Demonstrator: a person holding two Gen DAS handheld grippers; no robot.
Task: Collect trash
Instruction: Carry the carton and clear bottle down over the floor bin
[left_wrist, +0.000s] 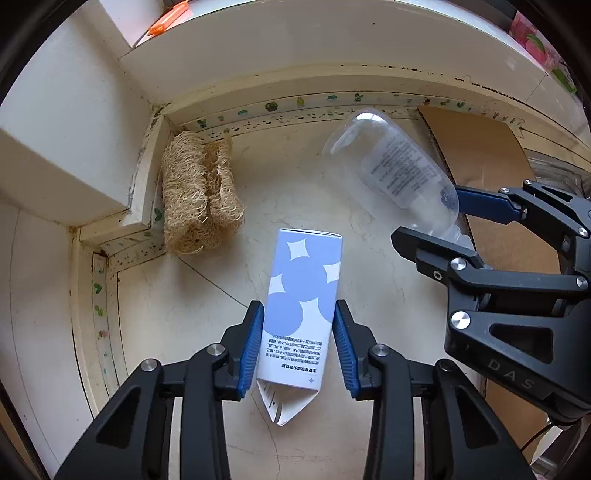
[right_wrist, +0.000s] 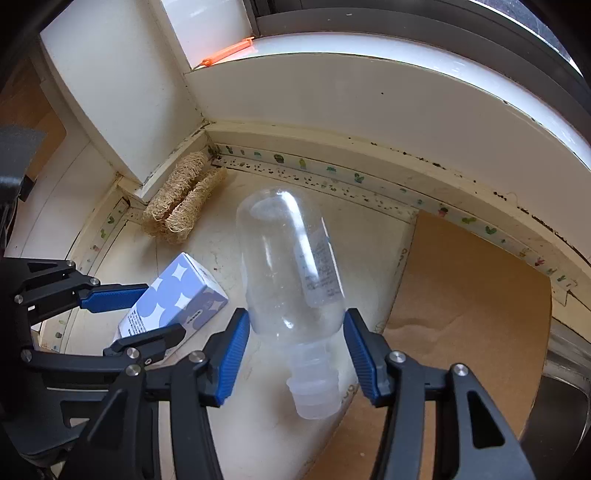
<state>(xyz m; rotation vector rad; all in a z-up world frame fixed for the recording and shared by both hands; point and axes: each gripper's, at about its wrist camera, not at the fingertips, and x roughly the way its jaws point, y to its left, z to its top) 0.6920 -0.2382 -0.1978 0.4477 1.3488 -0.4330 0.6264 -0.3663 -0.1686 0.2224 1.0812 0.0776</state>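
Closest to the lens, the left gripper (left_wrist: 298, 345) clamps a blue-and-white carton (left_wrist: 301, 306) between its pads, end flap hanging loose toward the wrist. Off to its right, the right gripper (right_wrist: 295, 356) has its jaws round the shoulder of a clear plastic bottle (right_wrist: 291, 266), whether pressing or merely touching I cannot tell. Both look empty and light; the carton would crush, the bottle's smooth wall may slip, so the neck ridge seems safer.

The box (left_wrist: 301, 306) is pale blue with darker blue circles, white four-pointed stars and a white panel of dark print. The bottle (right_wrist: 291, 266) is clear. The loofah (left_wrist: 199, 199) is straw-tan, the cardboard (right_wrist: 465, 314) brown, the counter (left_wrist: 207, 295) cream.
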